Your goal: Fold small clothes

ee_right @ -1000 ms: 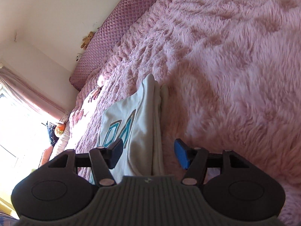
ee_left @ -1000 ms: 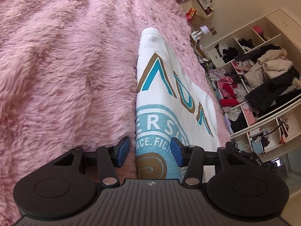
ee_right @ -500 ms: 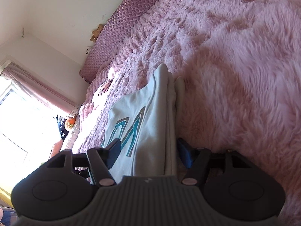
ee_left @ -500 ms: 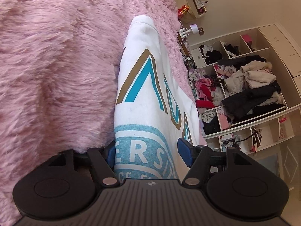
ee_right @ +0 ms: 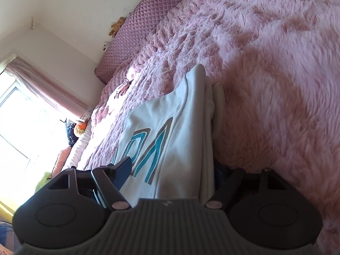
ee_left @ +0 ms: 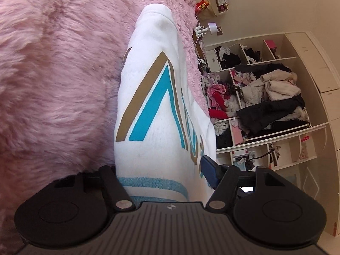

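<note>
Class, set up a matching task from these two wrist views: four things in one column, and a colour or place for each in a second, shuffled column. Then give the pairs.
Things:
1. fluffy blanket
2. white shirt
3. teddy bear
4. black jacket

Colour or place:
A. on the open shelves by the wall
B. pink, covering the bed
C. on top of the quilted headboard, against the wall
D. printed with teal and tan letters, lying on the bed

Pairs: 1-B, 2-D, 3-C, 4-A
</note>
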The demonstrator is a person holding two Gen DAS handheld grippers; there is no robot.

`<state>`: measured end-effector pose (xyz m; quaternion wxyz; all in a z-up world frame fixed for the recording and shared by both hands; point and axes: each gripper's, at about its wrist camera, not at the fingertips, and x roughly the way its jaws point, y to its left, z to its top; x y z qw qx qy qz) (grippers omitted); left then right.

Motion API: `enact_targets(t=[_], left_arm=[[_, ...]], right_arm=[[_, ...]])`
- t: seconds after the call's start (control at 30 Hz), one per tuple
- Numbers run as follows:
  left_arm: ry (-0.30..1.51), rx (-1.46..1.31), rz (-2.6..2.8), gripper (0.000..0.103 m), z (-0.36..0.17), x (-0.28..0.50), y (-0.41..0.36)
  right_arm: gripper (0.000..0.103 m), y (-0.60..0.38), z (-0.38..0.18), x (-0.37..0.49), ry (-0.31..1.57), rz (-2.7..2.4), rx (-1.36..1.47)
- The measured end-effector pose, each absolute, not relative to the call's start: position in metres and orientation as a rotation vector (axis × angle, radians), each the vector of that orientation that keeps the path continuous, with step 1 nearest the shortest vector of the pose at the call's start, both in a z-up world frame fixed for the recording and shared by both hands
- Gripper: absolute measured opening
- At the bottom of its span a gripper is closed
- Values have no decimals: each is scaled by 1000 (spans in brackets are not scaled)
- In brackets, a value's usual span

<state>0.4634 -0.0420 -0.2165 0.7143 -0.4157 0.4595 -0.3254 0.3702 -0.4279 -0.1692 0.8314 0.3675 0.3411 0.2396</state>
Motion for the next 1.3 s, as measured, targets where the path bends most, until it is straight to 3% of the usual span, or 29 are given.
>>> enact_targets(t=[0.03,0.07,0.17,0.83,1.3], left_arm=[[1034,-882,-712,43,-216,463,-43],[1041,-885,-709,42,-216,463,-42],[1055,-913,-699,38,-217,462,-40],[994,-945,-663,35,-184,446,-43],[898,-876,-729,35,-86,408,-5]], right_arm=[[55,-428,-168,368,729,494,753],[41,-428,-169,368,737,475,728],[30,-432,-171,366,746,445,730],[12,-416,-140,357,724,362,620],[12,-374,-43,331,697,410,625]])
